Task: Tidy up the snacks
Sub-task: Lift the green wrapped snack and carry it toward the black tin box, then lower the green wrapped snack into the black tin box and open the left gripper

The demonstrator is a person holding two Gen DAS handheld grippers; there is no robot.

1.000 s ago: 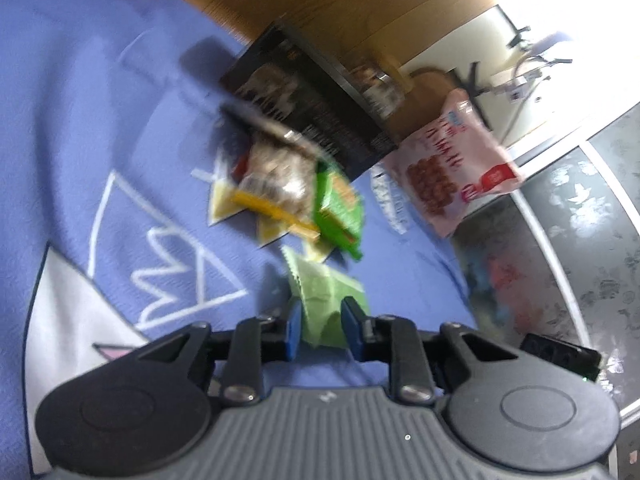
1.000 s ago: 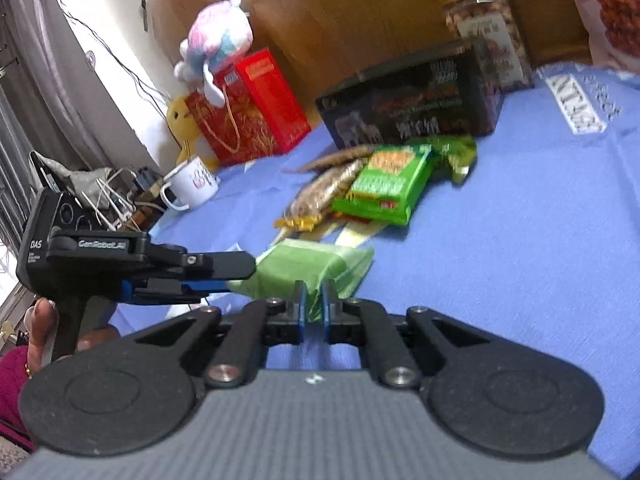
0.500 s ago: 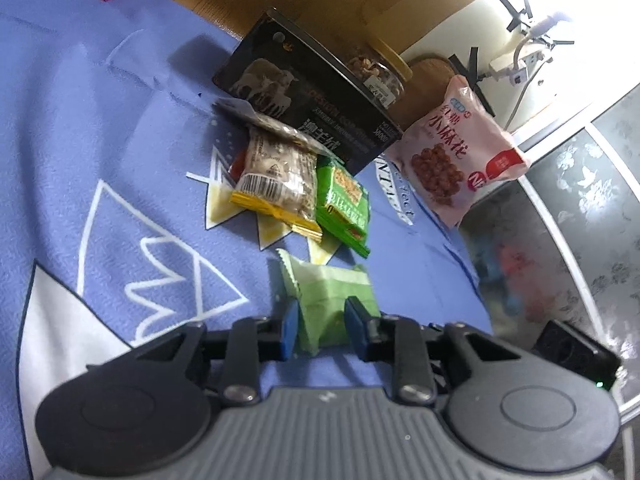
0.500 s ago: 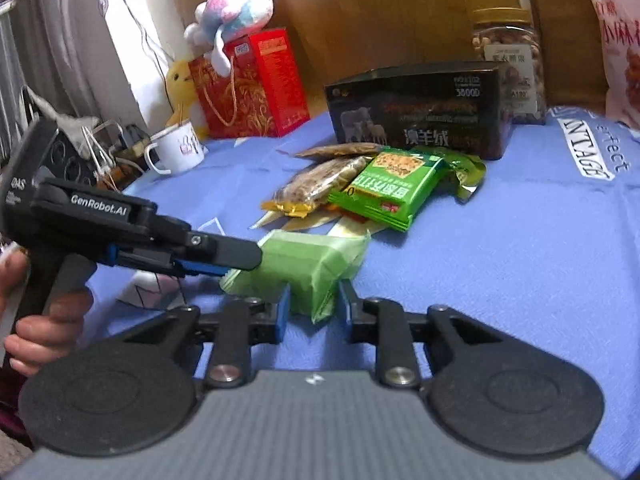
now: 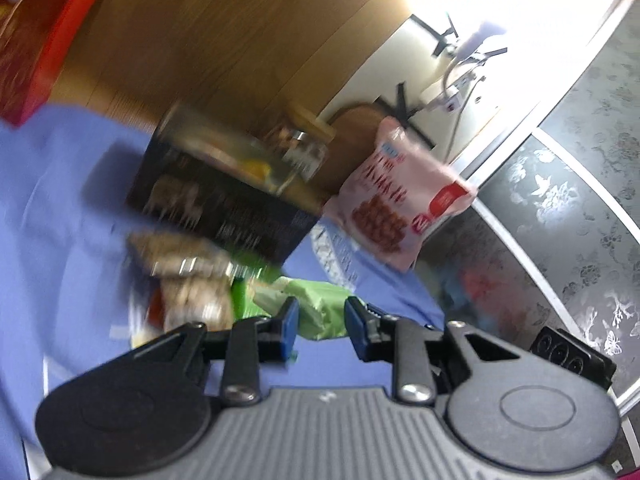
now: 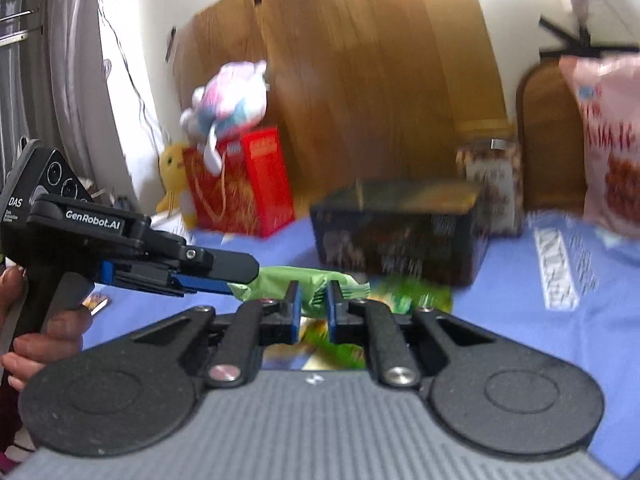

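A light green snack packet (image 5: 320,312) is held between my two grippers, lifted above the blue cloth (image 5: 60,208). My left gripper (image 5: 318,326) has its jaws on either side of the packet's end. My right gripper (image 6: 312,310) is shut on the other end of the packet (image 6: 292,280). The left gripper (image 6: 224,268) shows from the side in the right wrist view. Below lie a brown nut packet (image 5: 188,292) and a bright green packet (image 6: 416,298), in front of a black box (image 6: 400,232). Both views are blurred.
A pink snack bag (image 5: 400,200) and a nut jar (image 6: 492,188) stand behind the black box. A red gift bag (image 6: 240,188) with a plush toy (image 6: 228,100) stands at the back left. Wooden panels lie behind.
Both grippers have lifted the light green packet off the cloth and carried it toward the black box. The right gripper has closed on the packet.
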